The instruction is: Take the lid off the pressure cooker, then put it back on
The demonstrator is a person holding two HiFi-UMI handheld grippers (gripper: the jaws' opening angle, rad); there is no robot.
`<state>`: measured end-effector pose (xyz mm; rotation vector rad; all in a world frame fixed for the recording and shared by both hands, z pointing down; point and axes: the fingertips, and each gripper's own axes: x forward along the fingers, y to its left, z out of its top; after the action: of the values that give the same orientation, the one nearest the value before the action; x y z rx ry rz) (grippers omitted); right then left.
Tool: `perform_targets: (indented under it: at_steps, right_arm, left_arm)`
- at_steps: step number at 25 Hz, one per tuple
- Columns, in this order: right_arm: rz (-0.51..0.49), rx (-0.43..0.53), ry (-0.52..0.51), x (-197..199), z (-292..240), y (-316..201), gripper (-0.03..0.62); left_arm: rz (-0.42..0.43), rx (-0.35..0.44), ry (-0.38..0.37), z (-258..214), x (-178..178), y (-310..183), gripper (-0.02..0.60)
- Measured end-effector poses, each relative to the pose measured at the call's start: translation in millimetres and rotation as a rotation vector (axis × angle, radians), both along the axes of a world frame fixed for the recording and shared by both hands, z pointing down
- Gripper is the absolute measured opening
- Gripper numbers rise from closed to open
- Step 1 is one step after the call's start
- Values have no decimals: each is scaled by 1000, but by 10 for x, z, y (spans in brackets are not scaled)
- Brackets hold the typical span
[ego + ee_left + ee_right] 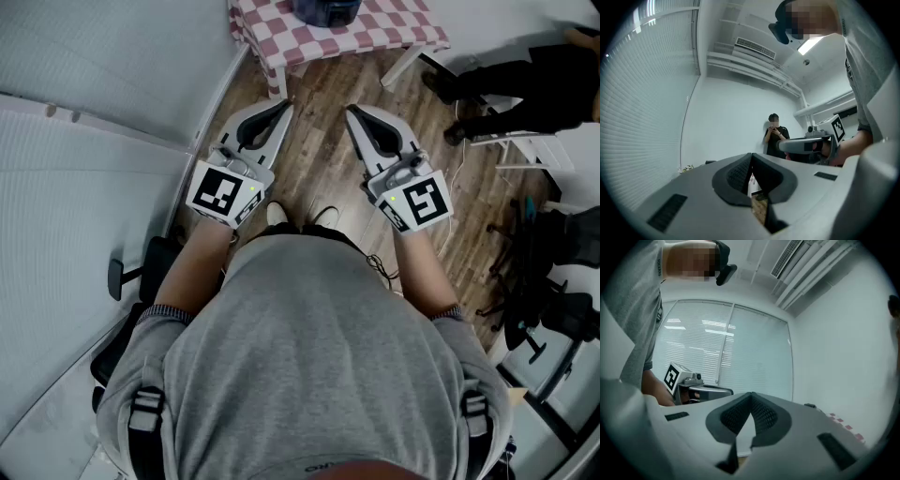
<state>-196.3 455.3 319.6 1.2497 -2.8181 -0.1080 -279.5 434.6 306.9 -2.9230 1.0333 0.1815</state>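
Note:
A dark blue pot (pixel 325 9) stands on the table with the red-and-white check cloth (pixel 375 33); the head view's top edge cuts it off, and its lid is out of sight. My left gripper (pixel 285 106) and right gripper (pixel 352 111) hang side by side over the wooden floor, short of the table and pointing at it. Both are shut with nothing between the jaws. The left gripper view shows its own closed tips (pixel 751 157) and the right gripper (pixel 806 144) beside them. In the right gripper view the closed tips (pixel 751 395) show, with the left gripper (pixel 701 391) at the left.
A white table leg (pixel 406 64) slants down ahead of the right gripper. A person in black (pixel 525 80) sits at the right, with black office chairs (pixel 539 281) nearer. Another chair (pixel 131 277) and a blinds-covered wall (pixel 84 169) are at the left. A person (pixel 776 136) stands by the far wall.

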Motion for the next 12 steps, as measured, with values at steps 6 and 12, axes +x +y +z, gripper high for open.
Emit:
perform_targets:
  at_steps: [6, 12]
  right_arm:
    - [-3, 3, -3, 81, 40, 30, 6]
    - [-16, -5, -54, 145, 58, 74, 6]
  left_arm:
    - [0, -14, -5, 61, 91, 52, 18]
    - [-12, -18, -13, 70, 124, 80, 18]
